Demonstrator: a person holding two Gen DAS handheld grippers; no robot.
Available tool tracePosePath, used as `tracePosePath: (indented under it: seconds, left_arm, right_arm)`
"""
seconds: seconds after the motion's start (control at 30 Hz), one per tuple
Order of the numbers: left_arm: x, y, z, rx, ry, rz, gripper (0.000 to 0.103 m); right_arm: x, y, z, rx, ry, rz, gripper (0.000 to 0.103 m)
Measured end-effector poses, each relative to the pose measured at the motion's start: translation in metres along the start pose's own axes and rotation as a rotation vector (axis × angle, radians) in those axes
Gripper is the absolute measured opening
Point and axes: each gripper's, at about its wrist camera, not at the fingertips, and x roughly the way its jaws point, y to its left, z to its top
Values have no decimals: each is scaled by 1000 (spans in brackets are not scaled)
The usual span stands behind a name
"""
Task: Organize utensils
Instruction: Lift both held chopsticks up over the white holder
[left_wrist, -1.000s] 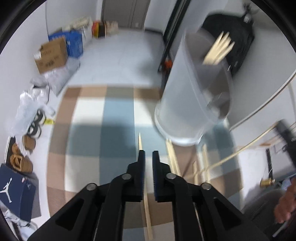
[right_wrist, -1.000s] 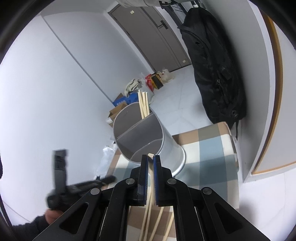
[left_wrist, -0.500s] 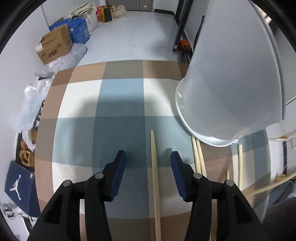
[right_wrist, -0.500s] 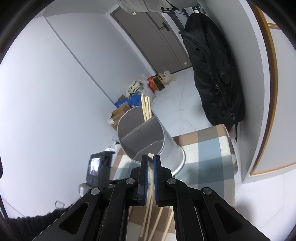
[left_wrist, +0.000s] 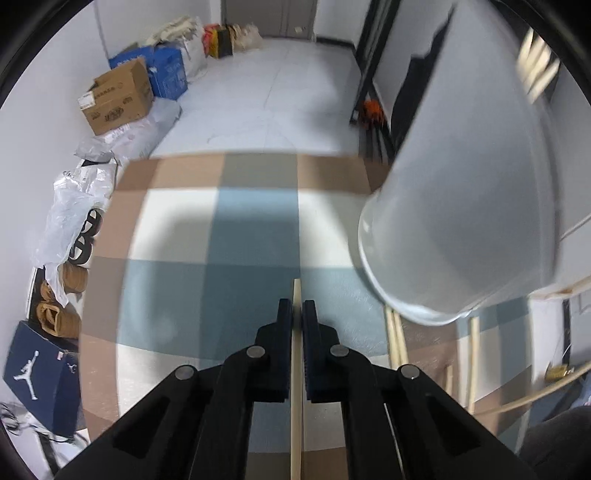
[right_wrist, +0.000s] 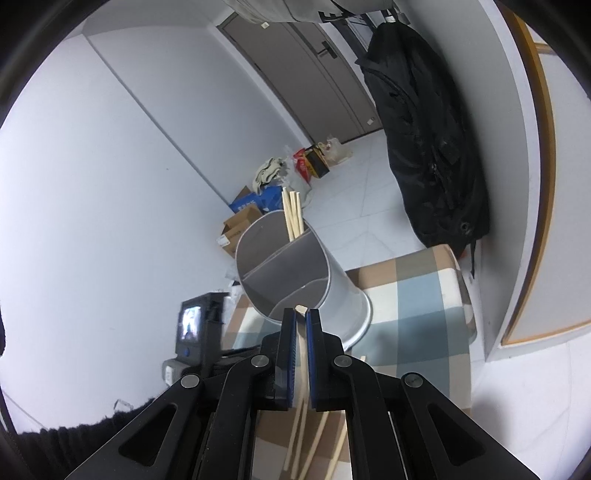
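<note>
Chopsticks are partly sorted: three (right_wrist: 292, 216) already stand in the far compartment of the holder (right_wrist: 332, 291), while several more (left_wrist: 394, 341) lie loose on the checked cloth (left_wrist: 177, 284), so most of the job looks left to do. Left gripper (left_wrist: 296, 314) has its jaws pressed together on one chopstick (left_wrist: 296, 387), which lies along the cloth and juts just past the fingertips. Right gripper (right_wrist: 301, 319) pinches another chopstick (right_wrist: 301, 354), its tip near the holder's near rim, apparently waiting to be dropped in. Only the right view looks into the holder, showing its divider and an empty near compartment, plus the left tool's screen (right_wrist: 190, 325) at lower left and a sleeve (right_wrist: 74, 443). Only the left view shows the holder's outer wall (left_wrist: 461, 221) and base, the loose sticks just under it to the right, and boxes (left_wrist: 118, 96) on the far floor
</note>
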Motion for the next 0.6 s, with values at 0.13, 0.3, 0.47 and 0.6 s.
tracePosePath:
  seconds: [0.13,0.3,0.47,0.6]
  left_arm:
    - [-44,6,3,-46,-132,-49,1]
    - [-100,2,1,-58,-274,-102,1]
    - [-132,-13,5,-3,-382,-132,1]
    - [-144,-18,8,65,-427,-127,1]
  right_arm:
    - [-3,9,3,-31,-6,-1,5]
    - [-7,23,10,-60,-20,15,5]
    - [-12,39,20,-96,-44,29,5]
    - [-14,52,31,-127,-59,32,5]
